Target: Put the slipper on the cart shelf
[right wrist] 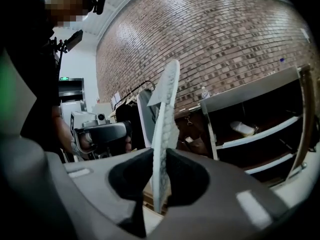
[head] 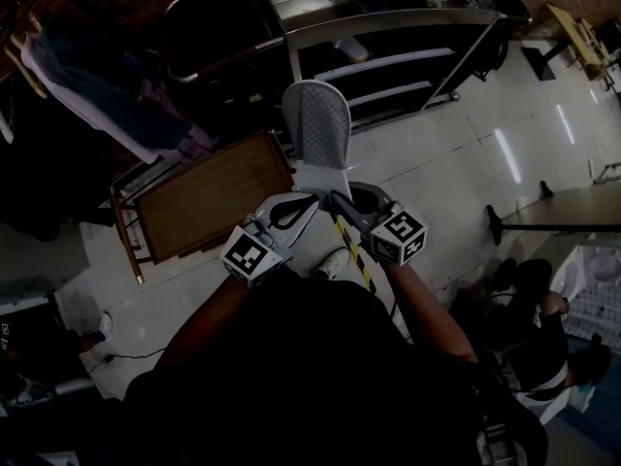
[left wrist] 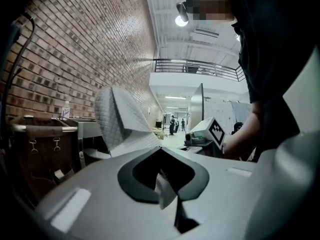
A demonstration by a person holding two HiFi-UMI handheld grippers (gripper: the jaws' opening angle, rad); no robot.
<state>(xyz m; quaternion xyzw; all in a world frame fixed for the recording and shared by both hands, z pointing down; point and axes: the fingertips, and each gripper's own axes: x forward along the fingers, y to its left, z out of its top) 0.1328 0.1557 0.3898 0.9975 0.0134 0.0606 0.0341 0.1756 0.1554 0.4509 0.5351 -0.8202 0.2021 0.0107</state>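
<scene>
- The slipper (head: 317, 124) is off the floor, held upright in front of the person between the two tools.
- The right tool (right wrist: 161, 169) is clamped on the edge of the sole.
- The left tool (left wrist: 165, 184) is closed on a thin pale flap, apparently part of the same slipper.
- The cart (head: 408, 19) stands beyond the slipper and apart from it, its shelves (head: 388, 66) facing the person.
- Pickup looks done. Reaching to a shelf, setting the slipper down and letting go remain.
- A pale object (right wrist: 245, 128) already lies on one shelf, too small to identify.
</scene>
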